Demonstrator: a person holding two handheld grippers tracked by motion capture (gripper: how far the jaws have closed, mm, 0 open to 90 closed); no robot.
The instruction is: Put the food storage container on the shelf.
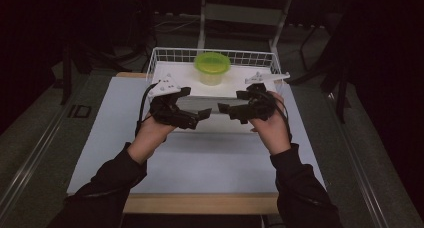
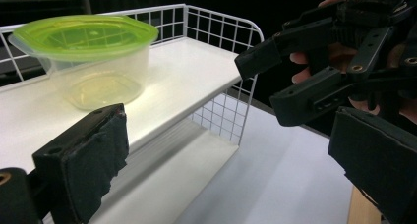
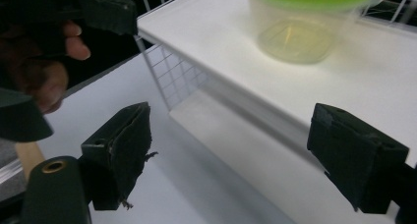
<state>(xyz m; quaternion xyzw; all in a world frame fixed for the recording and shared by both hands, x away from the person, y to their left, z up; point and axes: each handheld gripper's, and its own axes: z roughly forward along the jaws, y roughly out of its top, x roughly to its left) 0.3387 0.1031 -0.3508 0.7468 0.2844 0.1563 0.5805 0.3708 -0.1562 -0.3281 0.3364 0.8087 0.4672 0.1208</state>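
A: Where is the container (image 1: pixel 212 68) sitting?

B: On the top shelf of the white wire rack (image 1: pixel 165 53), toward the back, upright. It is a clear tub with a green lid (image 2: pixel 86 33) pressed on top, and there is a yellowish tint at its bottom (I cannot tell what that is).

A: And the two grippers?

B: Both hang in front of the rack's near edge, above the pale table (image 1: pixel 210 158), and they face one another across a gap. The left gripper (image 1: pixel 196 117) is released, jaws spread wide with nothing between the pads. In its own view the tub stands beyond its left pad (image 2: pixel 96 160), well apart from it.

A: The right one?

B: The right gripper (image 1: pixel 227 110) is released too, jaws wide, nothing held. Its view looks along the shelf edge, with the tub higher up and farther back. One pad (image 3: pixel 123 145) is frayed at its lower edge.

A: Is either touching the rack?

B: Neither pad touches the shelf or the tub. The person's dark sleeves (image 1: pixel 112 183) come in from the bottom of the high view.
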